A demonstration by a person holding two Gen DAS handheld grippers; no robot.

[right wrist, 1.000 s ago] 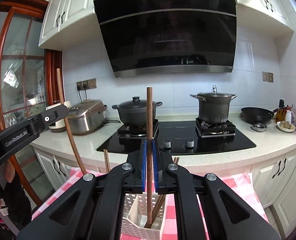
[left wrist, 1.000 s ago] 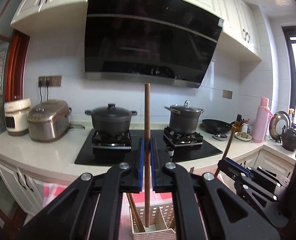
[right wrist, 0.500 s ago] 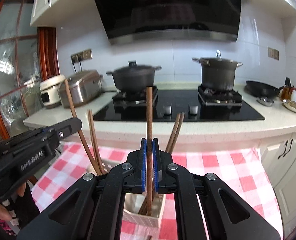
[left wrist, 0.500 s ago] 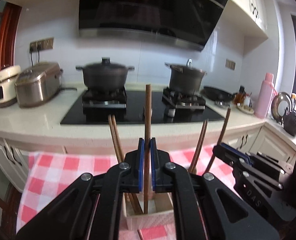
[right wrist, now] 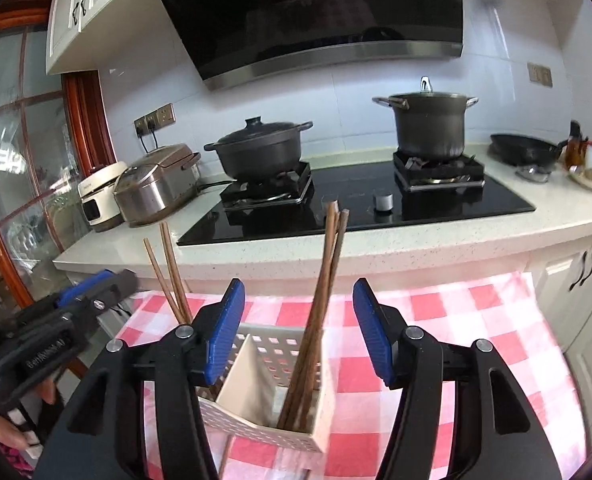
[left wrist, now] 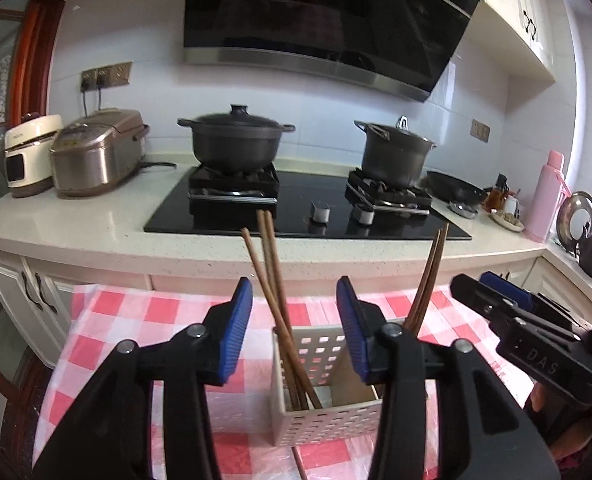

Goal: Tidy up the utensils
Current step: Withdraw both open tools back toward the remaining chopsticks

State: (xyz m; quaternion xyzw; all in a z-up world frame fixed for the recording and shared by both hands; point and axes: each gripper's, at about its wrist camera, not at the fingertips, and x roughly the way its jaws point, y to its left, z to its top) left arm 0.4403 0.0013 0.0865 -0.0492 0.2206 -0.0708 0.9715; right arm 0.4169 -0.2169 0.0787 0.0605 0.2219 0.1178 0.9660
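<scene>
The left gripper point(left wrist: 294, 322) was opening, its blue pads clear of the chopsticks, so it gripped nothing; three brown chopsticks point(left wrist: 274, 280) stood between its jaws without touching either pad, leaning back and to the left out of the left compartment of the white perforated utensil holder point(left wrist: 327, 420) just below and ahead of it. To that gripper's right, more chopsticks point(left wrist: 429, 280) rose from the holder's other compartment, beyond a cardboard-coloured divider. The right gripper point(right wrist: 299, 326) was likewise opening and released, with a bundle of chopsticks point(right wrist: 323, 276) standing free between its pads, tilted slightly right, their lower ends in the right compartment of the same holder point(right wrist: 256, 432). The left-compartment chopsticks point(right wrist: 170, 272) showed to this gripper's left, near the other gripper's black body. The holder sat on a table covered with a red-and-white checked cloth point(right wrist: 455, 340). One more brown stick point(left wrist: 299, 464) lay on the cloth below the left gripper, in front of the holder. Farther ahead of both grippers ran a kitchen counter with a black hob point(left wrist: 307, 208) carrying two dark lidded pots
</scene>
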